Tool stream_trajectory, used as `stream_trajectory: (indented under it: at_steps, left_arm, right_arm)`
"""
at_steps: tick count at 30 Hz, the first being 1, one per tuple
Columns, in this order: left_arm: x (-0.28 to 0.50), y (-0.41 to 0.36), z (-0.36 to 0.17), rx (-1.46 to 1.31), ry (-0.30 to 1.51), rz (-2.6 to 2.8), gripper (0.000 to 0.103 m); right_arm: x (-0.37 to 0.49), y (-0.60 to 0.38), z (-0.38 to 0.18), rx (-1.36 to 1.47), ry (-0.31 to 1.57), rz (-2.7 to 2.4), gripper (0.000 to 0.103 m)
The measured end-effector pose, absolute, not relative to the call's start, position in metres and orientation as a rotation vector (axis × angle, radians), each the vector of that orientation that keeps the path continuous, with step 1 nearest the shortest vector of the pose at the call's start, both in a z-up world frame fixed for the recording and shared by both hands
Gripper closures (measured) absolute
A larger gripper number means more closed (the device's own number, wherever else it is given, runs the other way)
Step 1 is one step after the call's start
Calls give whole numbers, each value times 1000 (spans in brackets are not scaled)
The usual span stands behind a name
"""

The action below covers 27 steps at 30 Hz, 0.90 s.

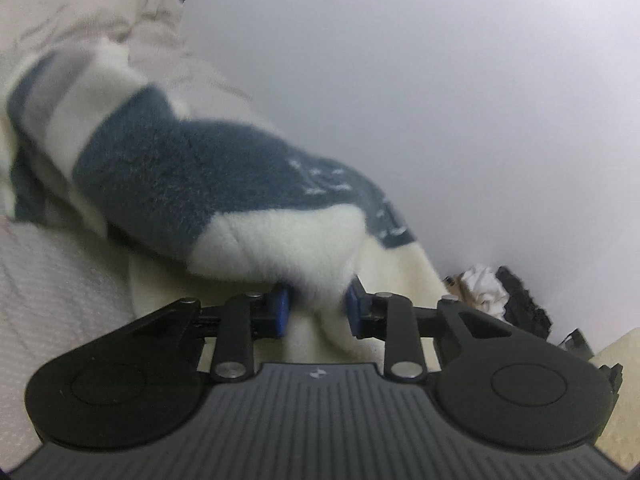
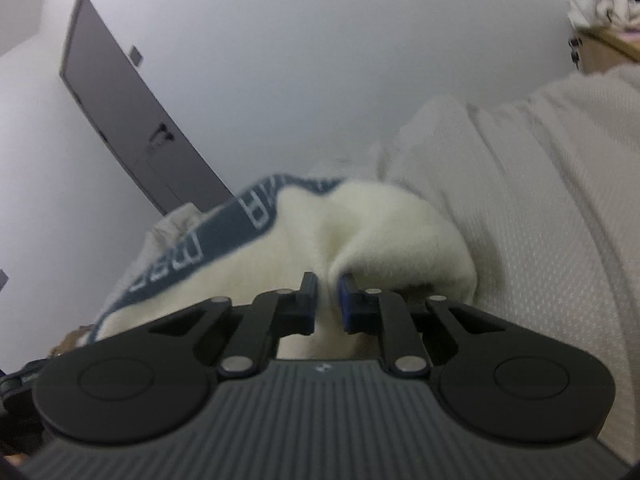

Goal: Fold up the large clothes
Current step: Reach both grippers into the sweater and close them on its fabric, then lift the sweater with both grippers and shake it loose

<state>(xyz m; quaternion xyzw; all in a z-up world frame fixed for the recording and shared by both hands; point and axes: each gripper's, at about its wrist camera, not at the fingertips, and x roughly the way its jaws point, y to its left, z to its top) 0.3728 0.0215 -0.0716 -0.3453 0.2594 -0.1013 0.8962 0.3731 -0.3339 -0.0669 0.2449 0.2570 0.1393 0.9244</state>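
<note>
Two grippers, both clamped on the same fleece garment (image 1: 192, 184). My left gripper (image 1: 316, 308) has a thick cream fold pinched between its blue pads (image 1: 282, 312); the jaws sit fairly wide apart bc the bunch is bulky. My right gripper (image 2: 328, 304) bites a thinner cream fold, jaws nearly together, fabric bulging out just above the fingertips.

The garment is plush, fuzzy pile, cream w/ slate-blue blocks. In the left wrist view a big blue panel sits above the cream cuff-like roll I'm holding, w/ small white stitched marks on the blue near its right edge, and a blue/white/grey striped part further up-left, blurred. In the right wrist view the garment (image 2: 360, 232) shows a blue band w/ white outlined block letters running diagonally along its left side; can't read the word.

The garment lies on a white bedspread (image 1: 52, 280), woven w/ a fine dotted waffle texture, which rises in soft rounded folds right of the garment in the right view. Beyond the garment: crumpled beige bedding (image 1: 132, 12) up-left, plain pale wall (image 1: 440, 80) behind. A grey door (image 2: 132, 108) w/ dark handle stands left of the garment in the right view. A pile of white and dark laundry (image 1: 496, 296) sits right of the garment, low by the wall.
</note>
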Motion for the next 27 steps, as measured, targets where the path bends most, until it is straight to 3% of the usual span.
stream_trajectory:
  at_steps: [15, 21, 27]
  left_arm:
    - [194, 75, 14, -611, 427, -139, 75]
    - [128, 95, 5, -611, 475, -107, 75]
    - [109, 89, -33, -487, 580, -80, 75]
  right_arm:
    - [226, -296, -11, 489, 478, 351, 89]
    - [164, -285, -5, 476, 485, 361, 89]
    - [130, -280, -48, 475, 594, 290, 89]
